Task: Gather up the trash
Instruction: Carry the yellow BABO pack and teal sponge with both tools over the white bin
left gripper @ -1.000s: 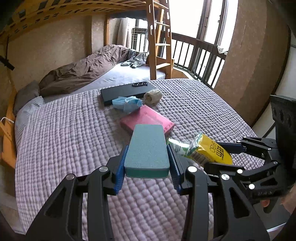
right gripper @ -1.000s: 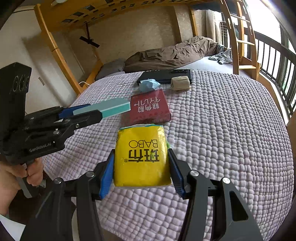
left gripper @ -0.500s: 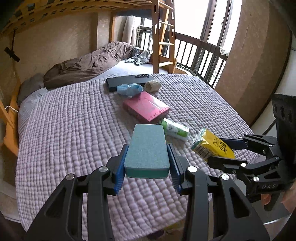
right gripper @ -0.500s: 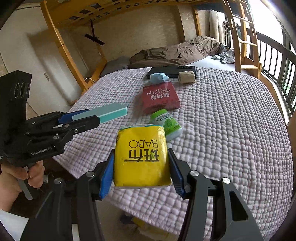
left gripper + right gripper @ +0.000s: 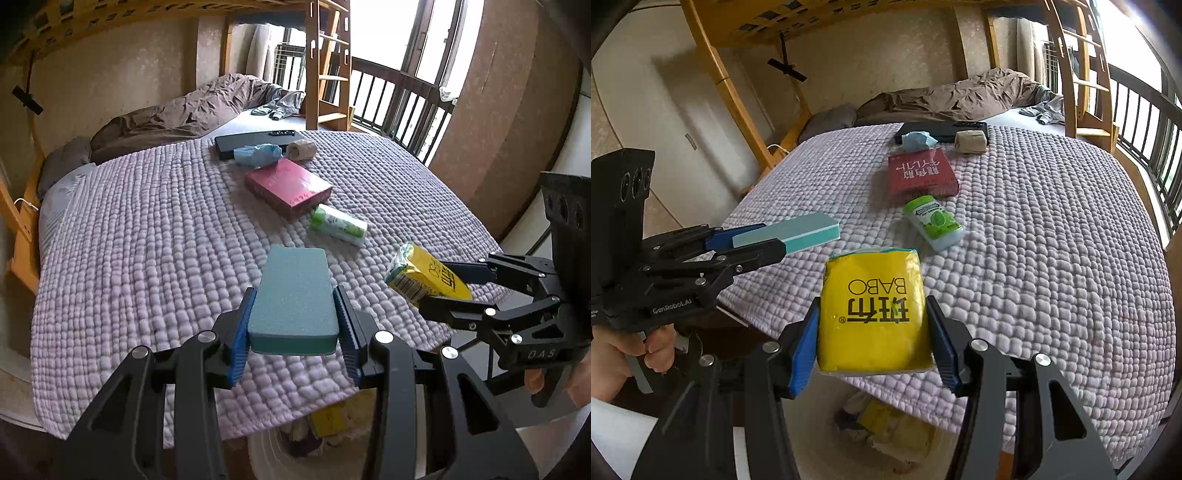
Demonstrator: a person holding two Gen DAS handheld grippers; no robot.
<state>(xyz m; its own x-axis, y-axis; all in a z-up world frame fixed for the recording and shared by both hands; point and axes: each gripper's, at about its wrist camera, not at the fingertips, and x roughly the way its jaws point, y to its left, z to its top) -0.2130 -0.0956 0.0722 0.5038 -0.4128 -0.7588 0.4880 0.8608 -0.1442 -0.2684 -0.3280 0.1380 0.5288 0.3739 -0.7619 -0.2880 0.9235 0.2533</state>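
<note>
Both of your grippers have drawn back from the bed since a second ago, so the quilt's near edge and the bin below it now show at the bottom of both views. Your left gripper (image 5: 293, 325) is clamped on a teal sponge block (image 5: 295, 295), centre low in its view. Your right gripper (image 5: 871, 343) is clamped on a yellow packet (image 5: 873, 310), also centre low. Under both, the bin (image 5: 886, 432) shows scraps inside, a yellow one among them. Left on the purple quilt (image 5: 147, 240) mid-frame are a green and white bottle (image 5: 338, 225) lying on its side, a red book (image 5: 286, 186) just beyond it, then a blue wad (image 5: 258, 155), a tan roll (image 5: 301, 150) and a flat black case (image 5: 240, 142) toward the top.
</note>
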